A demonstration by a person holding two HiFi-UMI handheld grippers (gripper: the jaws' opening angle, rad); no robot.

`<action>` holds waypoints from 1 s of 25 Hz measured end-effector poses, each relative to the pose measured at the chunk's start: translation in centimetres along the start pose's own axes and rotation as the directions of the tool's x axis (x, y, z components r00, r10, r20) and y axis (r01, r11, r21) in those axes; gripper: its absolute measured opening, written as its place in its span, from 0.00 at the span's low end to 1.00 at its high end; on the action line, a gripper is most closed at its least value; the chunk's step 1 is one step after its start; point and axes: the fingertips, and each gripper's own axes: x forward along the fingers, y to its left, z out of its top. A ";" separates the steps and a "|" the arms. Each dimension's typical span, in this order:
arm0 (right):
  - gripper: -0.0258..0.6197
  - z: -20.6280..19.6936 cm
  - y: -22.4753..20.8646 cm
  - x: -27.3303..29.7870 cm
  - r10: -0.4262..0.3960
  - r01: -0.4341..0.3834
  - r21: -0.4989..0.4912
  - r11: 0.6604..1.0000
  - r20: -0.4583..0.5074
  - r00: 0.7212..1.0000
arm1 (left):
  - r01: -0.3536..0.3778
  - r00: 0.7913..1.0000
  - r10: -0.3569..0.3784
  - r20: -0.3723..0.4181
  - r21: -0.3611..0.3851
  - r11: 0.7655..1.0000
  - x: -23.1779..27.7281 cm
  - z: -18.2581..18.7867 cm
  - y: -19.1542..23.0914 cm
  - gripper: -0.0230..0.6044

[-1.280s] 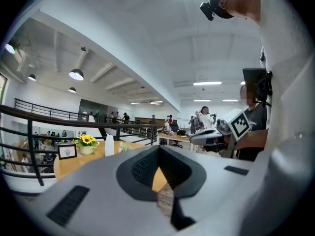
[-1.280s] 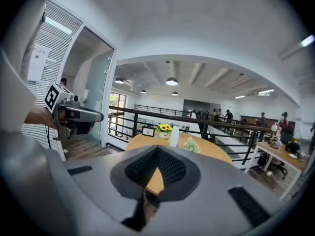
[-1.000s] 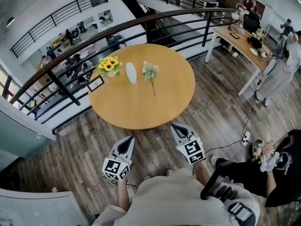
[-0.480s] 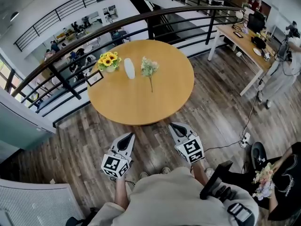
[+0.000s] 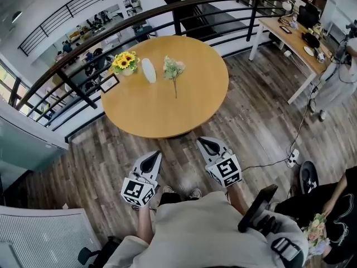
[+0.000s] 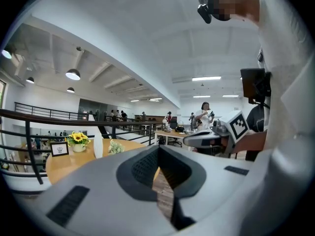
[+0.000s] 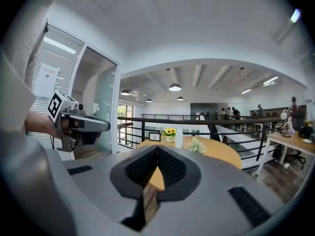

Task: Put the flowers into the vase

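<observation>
A white vase (image 5: 148,70) stands upright on the round wooden table (image 5: 184,113). To its right on the tabletop lies a pale flower sprig (image 5: 173,70). Both grippers hang over the wooden floor short of the table's near edge, level with each other. The left gripper (image 5: 152,159) and the right gripper (image 5: 207,146) are shut and hold nothing. In the left gripper view the jaws (image 6: 158,151) meet at their tips, with the vase (image 6: 98,145) and sprig (image 6: 116,147) far ahead. From the right gripper (image 7: 157,151) the vase (image 7: 178,138) and sprig (image 7: 198,145) also show far ahead.
A pot of sunflowers (image 5: 124,62) and a small picture frame (image 5: 108,83) stand left of the vase. A dark curved railing (image 5: 83,54) runs behind the table. A desk (image 5: 290,38) stands at the far right, and a cable (image 5: 279,162) crosses the floor.
The table and everything on it have slid up and left in the head view. Both grippers keep their place low in the picture, still shut and empty.
</observation>
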 end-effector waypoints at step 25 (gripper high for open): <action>0.05 3.8 -7.8 20.0 0.020 -0.025 -0.054 0.998 -0.078 0.997 | 0.084 0.996 -0.084 0.021 -0.004 0.996 14.1 1.9 17.5 0.05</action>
